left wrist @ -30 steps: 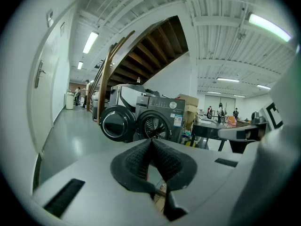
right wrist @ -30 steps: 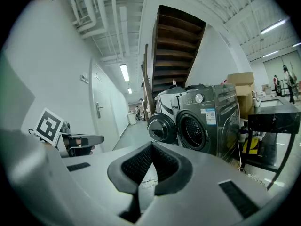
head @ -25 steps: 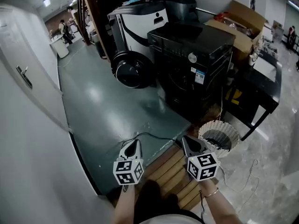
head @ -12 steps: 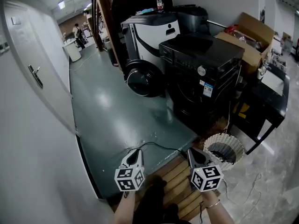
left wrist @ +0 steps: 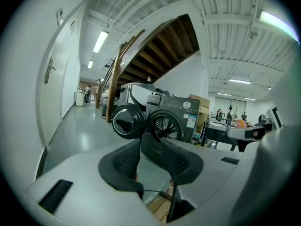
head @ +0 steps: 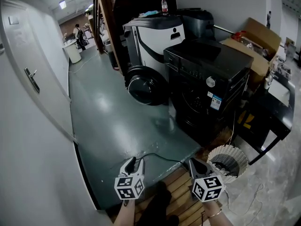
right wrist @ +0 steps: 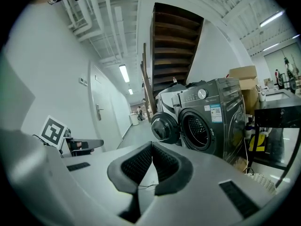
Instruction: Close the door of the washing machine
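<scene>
- Left tongs [left wrist: 144, 145]: the jaws have just been opening. They now stand partly apart with nothing between the pads, and only floor and machine show through the gap.
- Right tongs [right wrist: 151, 149]: pads pressed together, nothing held.
- Washing machine [head: 207, 91]: a dark front-loader, ahead and to the right across the green floor [head: 110, 126], well apart from both tongs.
- Door [head: 141, 84]: round, swung fully out to the left of the drum mouth [left wrist: 164, 126], which is exposed. The door is untouched.
- Change over the last second: in the head view the machine now sits lower and larger, and both tongs have dropped toward the bottom edge, above the wooden slats [head: 176, 192]. I read this as the person walking toward the machine.
- Judgement: this is the approach phase, with no closing work begun. The left tongs are on the door's side, so the fresh opening probably readies them to take or push the door rim.
- Watch: a cable [head: 160, 157] trails on the floor just ahead, and a wicker basket [head: 227, 150] stands near the right tongs.
</scene>
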{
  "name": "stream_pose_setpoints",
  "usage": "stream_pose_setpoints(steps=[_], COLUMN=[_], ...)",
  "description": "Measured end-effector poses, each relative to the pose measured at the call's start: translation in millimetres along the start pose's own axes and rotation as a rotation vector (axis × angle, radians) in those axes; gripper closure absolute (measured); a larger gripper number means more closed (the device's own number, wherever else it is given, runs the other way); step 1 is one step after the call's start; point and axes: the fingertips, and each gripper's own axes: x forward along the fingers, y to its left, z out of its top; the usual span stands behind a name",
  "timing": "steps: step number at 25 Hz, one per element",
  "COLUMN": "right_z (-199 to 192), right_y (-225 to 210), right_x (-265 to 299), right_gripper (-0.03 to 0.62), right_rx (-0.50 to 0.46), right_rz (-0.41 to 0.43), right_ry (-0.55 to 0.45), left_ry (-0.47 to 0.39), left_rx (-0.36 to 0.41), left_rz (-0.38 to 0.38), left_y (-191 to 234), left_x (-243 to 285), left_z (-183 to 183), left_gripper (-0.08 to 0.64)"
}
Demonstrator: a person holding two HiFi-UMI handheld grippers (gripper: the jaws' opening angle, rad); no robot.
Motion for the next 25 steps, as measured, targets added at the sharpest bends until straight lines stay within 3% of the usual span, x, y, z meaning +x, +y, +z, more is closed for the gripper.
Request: stream_pose_setpoints(steps=[10, 18, 25], right_z=[20.9, 92.1, 142.9], right_y=[-10.4, -0.8, 6.2], right_x=[151.5, 269.5, 329.6], right_gripper=[0.584, 0.584, 0.584], right_rx=[0.010, -0.006, 0.006], right_rz=[0.033, 0.027, 0.012], right_ry=[0.054, 0.086, 0.110], left_ry=[0.006, 0.027, 0.039], left_rx=[-0.015, -0.056, -0.072], left_rz=[0.019, 0.028, 0.043], left_y=[80.1, 152.9, 198.1], left_x=[121.7, 201.0, 243.6], left_z=[35.3, 102.6, 159.8], left_gripper=[0.394, 0.382, 0.374])
